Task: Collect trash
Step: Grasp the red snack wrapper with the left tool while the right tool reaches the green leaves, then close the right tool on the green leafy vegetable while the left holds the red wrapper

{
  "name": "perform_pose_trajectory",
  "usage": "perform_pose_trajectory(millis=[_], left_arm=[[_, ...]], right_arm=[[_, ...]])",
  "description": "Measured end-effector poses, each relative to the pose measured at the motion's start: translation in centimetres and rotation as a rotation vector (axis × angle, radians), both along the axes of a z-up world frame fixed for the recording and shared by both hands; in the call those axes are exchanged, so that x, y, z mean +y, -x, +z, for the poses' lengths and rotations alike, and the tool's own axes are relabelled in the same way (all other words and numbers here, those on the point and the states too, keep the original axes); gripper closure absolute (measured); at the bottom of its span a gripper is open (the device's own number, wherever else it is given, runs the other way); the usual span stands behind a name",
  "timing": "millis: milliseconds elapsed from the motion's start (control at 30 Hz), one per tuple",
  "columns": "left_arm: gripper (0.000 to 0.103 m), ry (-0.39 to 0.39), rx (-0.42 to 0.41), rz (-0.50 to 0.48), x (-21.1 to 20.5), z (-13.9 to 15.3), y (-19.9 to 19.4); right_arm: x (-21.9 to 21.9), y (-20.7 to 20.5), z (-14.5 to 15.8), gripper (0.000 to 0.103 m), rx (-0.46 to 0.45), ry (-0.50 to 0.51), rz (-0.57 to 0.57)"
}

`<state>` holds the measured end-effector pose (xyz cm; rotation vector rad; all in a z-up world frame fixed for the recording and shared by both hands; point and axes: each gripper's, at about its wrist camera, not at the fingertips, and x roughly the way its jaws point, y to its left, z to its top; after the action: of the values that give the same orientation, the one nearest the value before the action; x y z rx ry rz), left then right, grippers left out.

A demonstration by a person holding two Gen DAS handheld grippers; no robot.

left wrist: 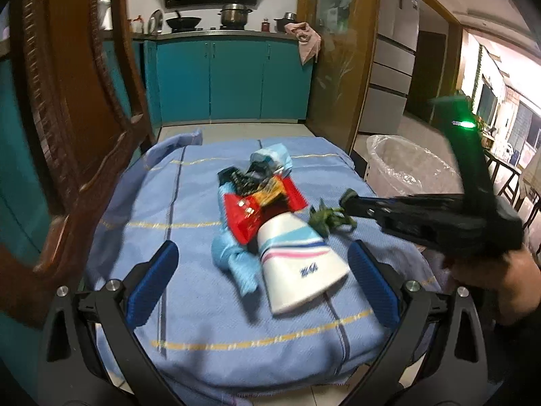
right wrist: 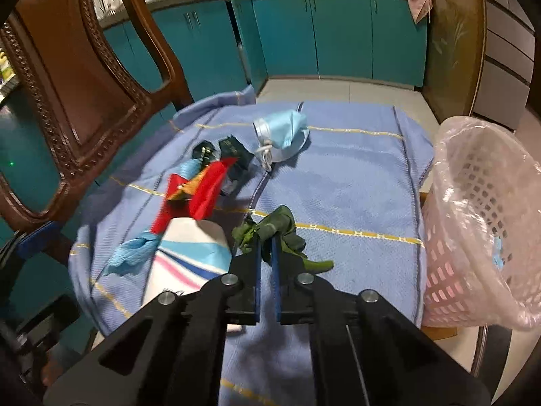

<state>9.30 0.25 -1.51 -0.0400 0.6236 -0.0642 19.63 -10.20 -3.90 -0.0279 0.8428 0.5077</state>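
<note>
Our right claw is pinching the limp green scrap on the blue-clothed surface beside the bin, gripping its bunched middle, since it is handling soft and light.

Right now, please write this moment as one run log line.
right gripper: shut on green scrap | left gripper: open, empty | basket: waiting
</note>
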Motion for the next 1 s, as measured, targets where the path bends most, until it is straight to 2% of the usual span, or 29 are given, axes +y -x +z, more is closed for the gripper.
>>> perform_pose_trajectory(millis=[167,233,333,433,533,567,600,633,667,700,767,867,1000], left_arm=[[0.003,-0.025,-0.01,-0.027,-1.4,0.0,-3.4],[0.003,-0.067,0.0,-0.032,-2.3,-0.3,-5.0],[0.01,-0.108,0.016,-0.034,-3.1,-0.8,-6.9],[0.018,-0.115,0.082,-0.04,-3.4,-1.9,-9.4],[0.036,-0.125,0.164,-0.051,-3.7,-3.2,-11.2],[0.054,-0.128,0.189,-0.054,-3.7,-3.6,-11.8],[0.068,-0.118,0.201,-0.05,-3.5,-3.8,-12.0],[0.072,-0.1,0.207,-0.044,-3.2,-3.9,-12.1],[0.086,-0.07,0.209,-0.037,-2.8,-3.9,-12.0],[0.092,-0.058,0.202,-0.034,-2.5,-3.7,-11.8],[0.092,-0.046,0.155,-0.028,-2.1,-2.4,-10.8],[0.092,-0.024,0.032,-0.029,-1.2,1.2,-7.4],[0.092,-0.003,-0.181,-0.005,0.5,5.2,-0.9]], right_arm=[[-2.4,1.2,2.0,0.097,-0.057,-0.069,-0.063],[-3.2,1.3,2.1,0.097,-0.057,-0.083,-0.08],[-3.9,1.2,1.9,0.097,-0.045,-0.095,-0.093],[-3.9,1.2,1.8,0.097,-0.044,-0.093,-0.091],[-3.7,0.9,1.0,0.097,-0.019,-0.085,-0.088],[-3.6,0.8,0.8,0.097,-0.004,-0.077,-0.081],[-3.6,0.8,0.6,0.097,0.009,-0.072,-0.078],[-3.6,0.7,0.5,0.094,0.019,-0.07,-0.079],[-3.5,0.7,0.3,0.083,0.03,-0.063,-0.077],[-3.5,0.8,0.2,0.075,0.036,-0.055,-0.079],[-4.0,1.2,0.4,0.049,0.026,-0.064,-0.107],[-4.2,1.8,-0.1,0.045,0.058,-0.087,-0.115],[-2.9,2.0,-1.3,0.045,0.096,-0.01,-0.096]])
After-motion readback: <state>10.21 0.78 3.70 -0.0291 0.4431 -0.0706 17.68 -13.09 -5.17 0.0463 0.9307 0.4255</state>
